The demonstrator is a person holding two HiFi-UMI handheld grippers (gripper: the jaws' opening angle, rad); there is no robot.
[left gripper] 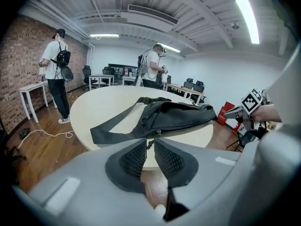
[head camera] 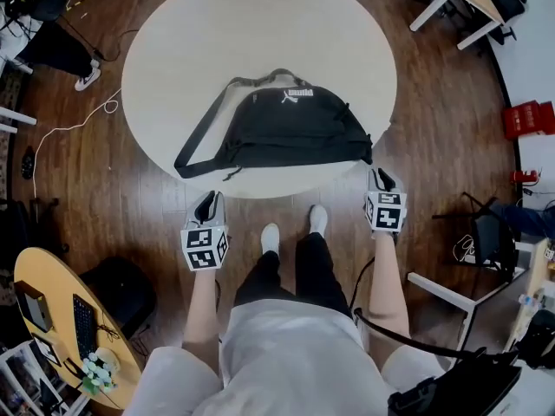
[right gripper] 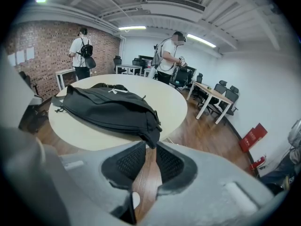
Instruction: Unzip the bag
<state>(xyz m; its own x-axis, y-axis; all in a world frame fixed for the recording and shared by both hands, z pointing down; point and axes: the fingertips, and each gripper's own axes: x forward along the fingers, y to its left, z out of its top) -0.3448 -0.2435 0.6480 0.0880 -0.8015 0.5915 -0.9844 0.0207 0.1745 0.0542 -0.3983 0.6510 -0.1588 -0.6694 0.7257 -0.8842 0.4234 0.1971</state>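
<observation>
A black waist bag [head camera: 286, 128] with a long strap [head camera: 201, 137] lies across the near half of the round pale table [head camera: 260, 24]. My left gripper [head camera: 208, 206] hovers off the table's near edge, just below the bag's strap end. Its jaws stand slightly apart with nothing between them, and the left gripper view shows the bag [left gripper: 178, 117] and a small zipper pull [left gripper: 159, 133] straight ahead. My right gripper [head camera: 382, 180] hangs beside the bag's right end [right gripper: 151, 136], which droops over the table edge. It is open and empty too.
Two people with backpacks stand beyond the table [left gripper: 56, 74], [left gripper: 151, 69]. White desks [head camera: 460, 3] and office chairs fill the far right, a red box [head camera: 529, 118] sits on the wooden floor, and a white cable [head camera: 74, 126] trails at left. My own shoes [head camera: 295, 228] are under the table's near edge.
</observation>
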